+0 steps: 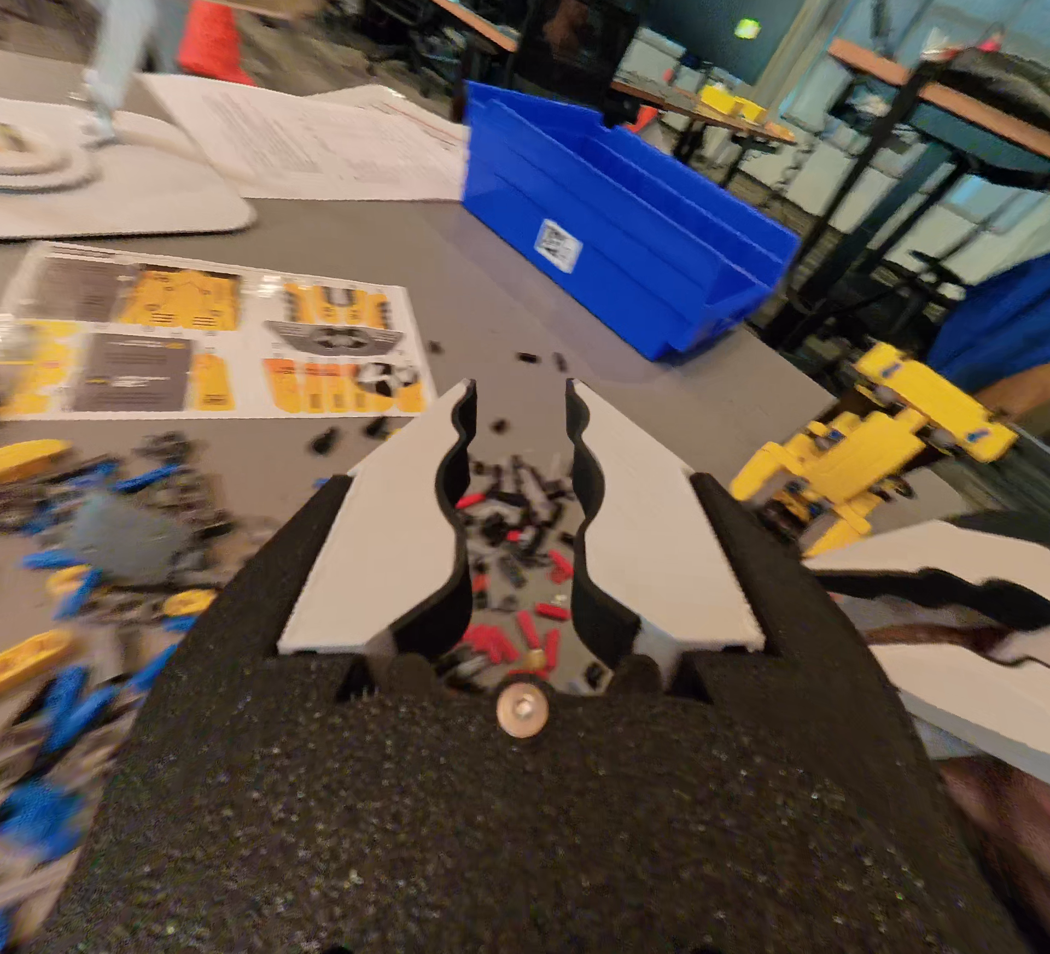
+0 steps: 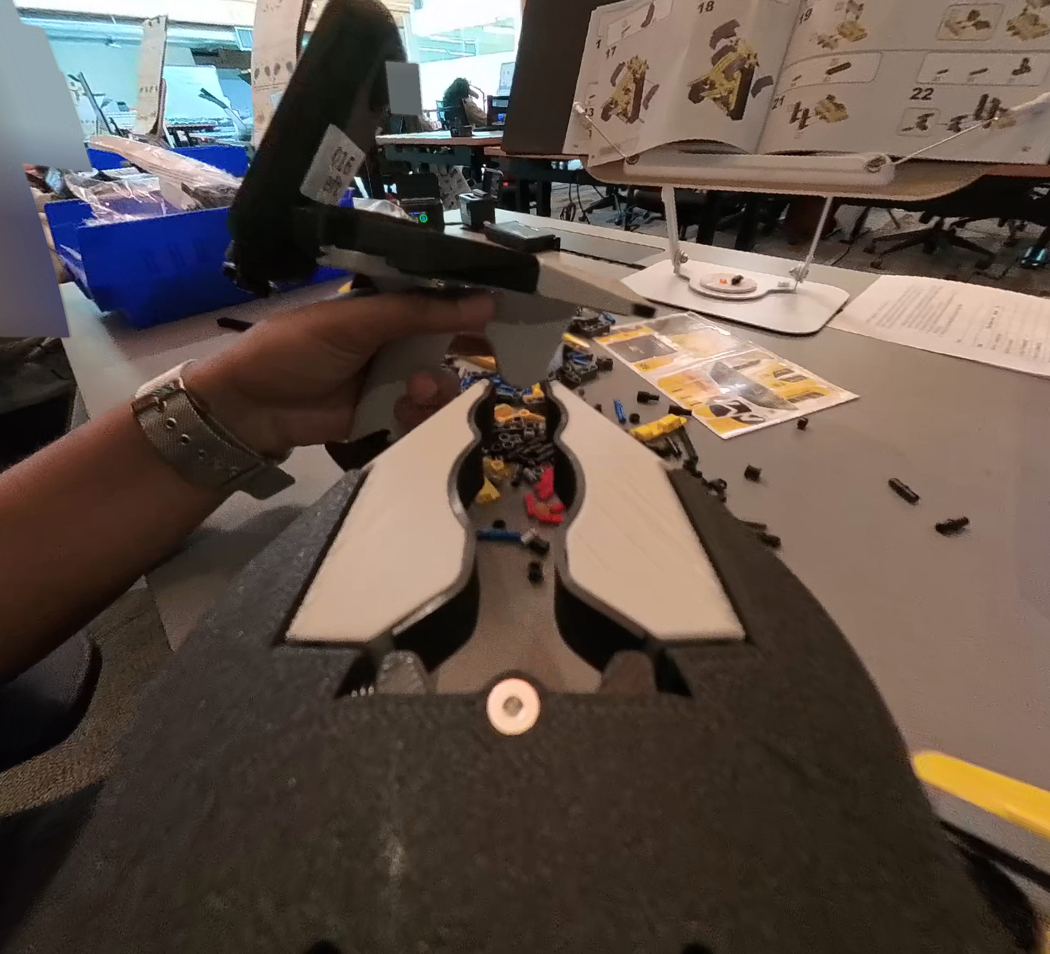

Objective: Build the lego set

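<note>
My left gripper [image 1: 520,387] is open and empty, held above a pile of small black and red building pieces [image 1: 511,546] on the grey table [image 1: 653,404]. My right gripper [image 2: 521,387] is open a little and empty, over the same loose pieces [image 2: 520,472], which are yellow, black, red and blue. In the right wrist view a hand [image 2: 318,364] with a wristwatch holds the left gripper [image 2: 636,307] just beyond my right fingertips. The right gripper's white fingers [image 1: 937,552] show at the right edge of the left wrist view. A partly built yellow model [image 1: 841,449] stands at the right.
A blue bin [image 1: 613,222] stands at the back of the table. A sticker sheet [image 2: 727,376] and printed papers [image 2: 954,324] lie flat. An open instruction booklet [image 2: 795,52] rests on a white stand [image 2: 738,296]. More blue and yellow pieces [image 1: 74,574] lie at the left.
</note>
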